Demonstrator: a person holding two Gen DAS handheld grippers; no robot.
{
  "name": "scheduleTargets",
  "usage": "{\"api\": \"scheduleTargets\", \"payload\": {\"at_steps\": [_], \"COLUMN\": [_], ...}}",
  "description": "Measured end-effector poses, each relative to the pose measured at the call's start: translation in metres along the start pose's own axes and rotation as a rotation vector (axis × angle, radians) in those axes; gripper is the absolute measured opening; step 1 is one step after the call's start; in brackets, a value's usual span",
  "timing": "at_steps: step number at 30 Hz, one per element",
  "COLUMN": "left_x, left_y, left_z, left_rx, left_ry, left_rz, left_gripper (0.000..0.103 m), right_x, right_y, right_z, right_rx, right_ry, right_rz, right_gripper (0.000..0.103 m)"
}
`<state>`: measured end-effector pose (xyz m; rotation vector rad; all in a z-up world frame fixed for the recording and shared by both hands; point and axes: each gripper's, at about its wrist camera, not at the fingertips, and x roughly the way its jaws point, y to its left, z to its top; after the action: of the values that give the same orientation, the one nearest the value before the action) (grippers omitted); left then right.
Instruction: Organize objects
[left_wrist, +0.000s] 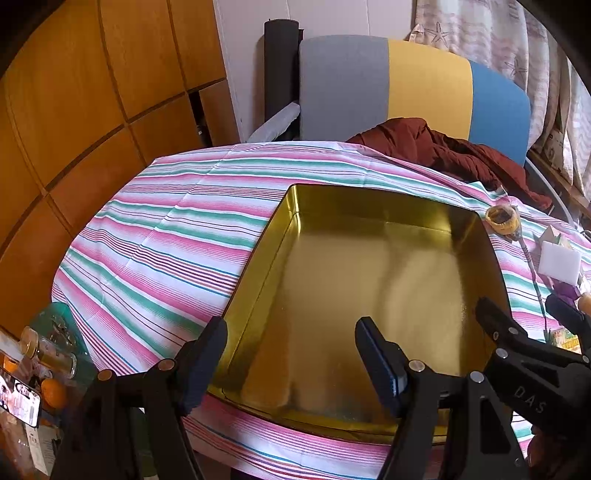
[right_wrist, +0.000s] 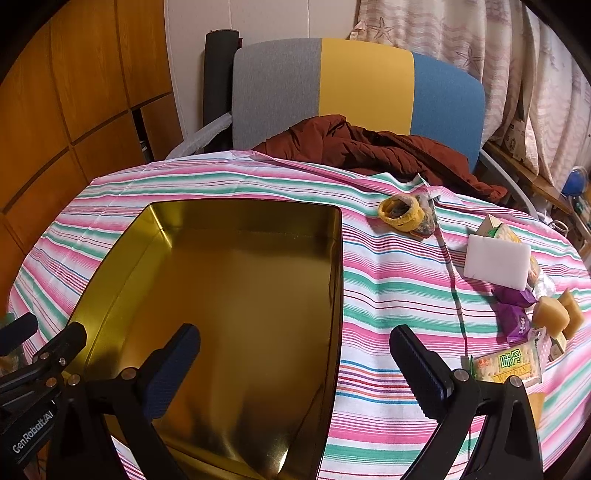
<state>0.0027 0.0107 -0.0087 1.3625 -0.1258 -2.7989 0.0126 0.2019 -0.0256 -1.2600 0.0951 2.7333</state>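
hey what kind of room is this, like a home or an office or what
Most likely a lived-in home room. A striped tablecloth covers the table, a dark red jacket is heaped at a fabric chair, and starfish-print curtains hang behind. Wrapped snacks lie beside an open gold tin.

"GenRobot.AI" on left tool (right_wrist: 22, 336); "DAS" on right tool (left_wrist: 517, 314); snack pkt (right_wrist: 508, 363) "味丹", prob. "WEIDAN".
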Motion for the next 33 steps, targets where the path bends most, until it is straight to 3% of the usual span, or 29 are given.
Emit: {"api": "scheduleTargets", "payload": {"at_steps": [25,28,33], "left_x": [-0.001,0.000,0.004], "left_y": [-0.009,-0.011,-0.024], "left_z": [0.001,0.001,-0.003], "left_rx": [0.008,0.003,0.006], "left_ry": [0.017,0.029,0.074], "left_rz": [0.009,-0.020,-0.159], "left_gripper": [0.073,0.073,0.073], "right_x": [-0.012,-0.020,-0.041], "right_y": [-0.012,-0.018,-0.042], "right_z": [0.002,0.003,0.002], "right_rx": [0.025,0.044,0.045], "right_ry": [-0.037,-0.081,-0.201], "right_rz": [0.008,0.027,0.040], "right_gripper": [0.103,0.103,0.103]}}
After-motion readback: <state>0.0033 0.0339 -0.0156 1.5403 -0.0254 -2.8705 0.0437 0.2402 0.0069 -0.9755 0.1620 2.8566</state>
